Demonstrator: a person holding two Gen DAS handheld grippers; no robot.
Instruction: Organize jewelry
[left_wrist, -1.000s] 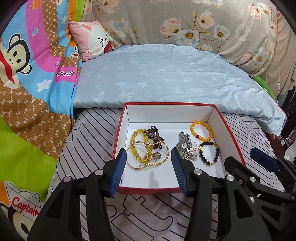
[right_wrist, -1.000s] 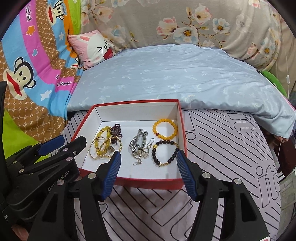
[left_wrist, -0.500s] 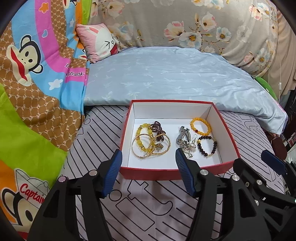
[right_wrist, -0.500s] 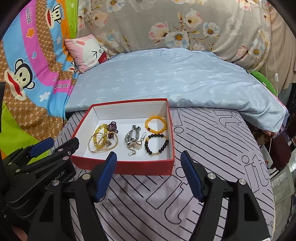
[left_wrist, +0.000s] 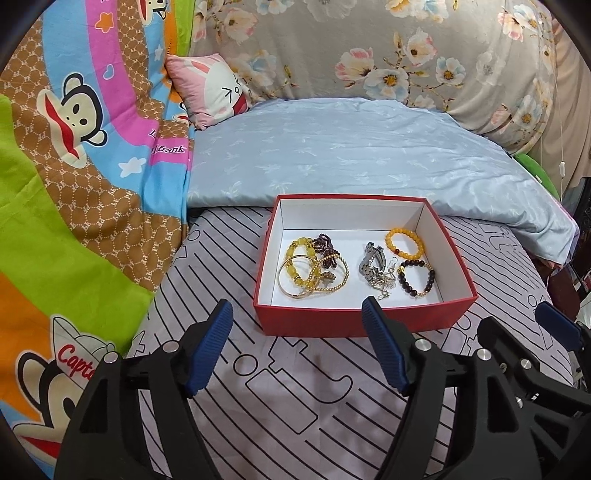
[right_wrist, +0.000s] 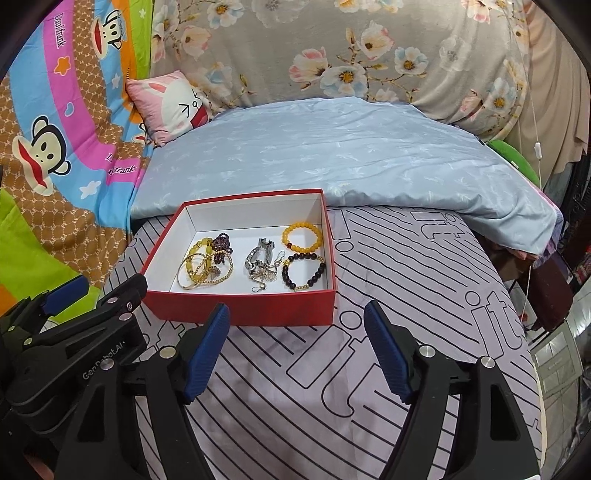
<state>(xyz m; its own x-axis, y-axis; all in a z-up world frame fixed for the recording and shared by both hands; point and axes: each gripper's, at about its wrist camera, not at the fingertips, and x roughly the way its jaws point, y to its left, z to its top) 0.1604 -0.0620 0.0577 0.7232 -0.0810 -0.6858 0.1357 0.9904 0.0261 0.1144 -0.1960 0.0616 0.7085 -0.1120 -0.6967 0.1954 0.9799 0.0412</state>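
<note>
A red box (left_wrist: 354, 325) (right_wrist: 236, 311) with a white inside sits on the striped bedsheet. In it lie a tangle of gold and yellow bangles (left_wrist: 310, 271) (right_wrist: 203, 266), a silver watch with chains (left_wrist: 375, 267) (right_wrist: 260, 260), an orange bead bracelet (left_wrist: 404, 242) (right_wrist: 302, 234) and a dark bead bracelet (left_wrist: 417, 278) (right_wrist: 303, 271). My left gripper (left_wrist: 297, 325) and right gripper (right_wrist: 297, 325) hover near the box's front wall, a little back from it. Both have their jaws opening, with nothing between the blue pads.
A folded pale blue quilt (left_wrist: 351, 155) lies just behind the box. A cartoon monkey blanket (left_wrist: 74, 166) rises on the left, a pink bunny pillow (left_wrist: 210, 88) and floral bedding (left_wrist: 388, 51) stand at the back. The bed's edge drops off at the right (right_wrist: 532, 314).
Both grippers have pulled back and up from the box, which now looks smaller and farther. Their blue pads have spread wider apart.
</note>
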